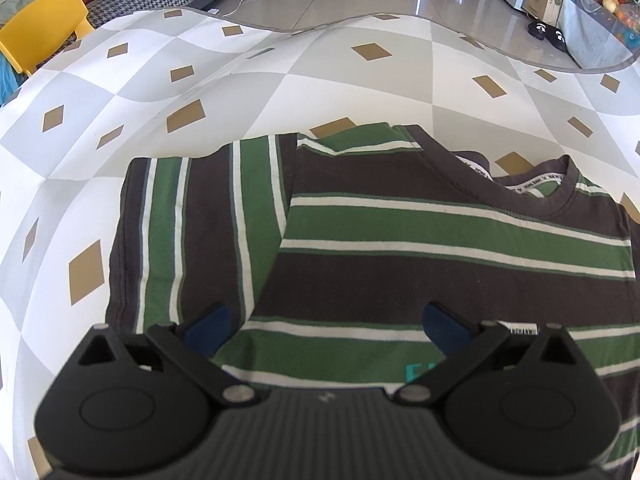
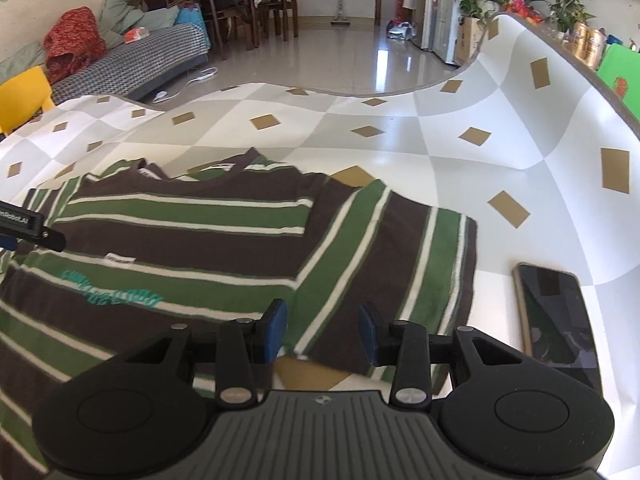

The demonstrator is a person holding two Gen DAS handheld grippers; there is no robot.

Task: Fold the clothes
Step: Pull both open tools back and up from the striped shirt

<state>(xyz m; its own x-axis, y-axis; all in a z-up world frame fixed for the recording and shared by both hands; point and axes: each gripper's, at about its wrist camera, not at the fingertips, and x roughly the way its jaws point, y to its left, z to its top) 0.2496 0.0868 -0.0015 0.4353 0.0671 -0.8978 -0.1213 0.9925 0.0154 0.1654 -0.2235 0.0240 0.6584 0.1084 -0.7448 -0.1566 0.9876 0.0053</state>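
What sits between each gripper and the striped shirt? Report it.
Nothing visible. The left gripper hangs open directly over the striped shirt, and the right gripper hangs open over its sleeve. The phone lies on the table to the right, beside the sleeve.

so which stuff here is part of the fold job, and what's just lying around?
Job:
striped T-shirt
left gripper, open
right gripper, open
patterned table cover

Lying about:
phone beside the shirt
yellow chair
slippers on the floor
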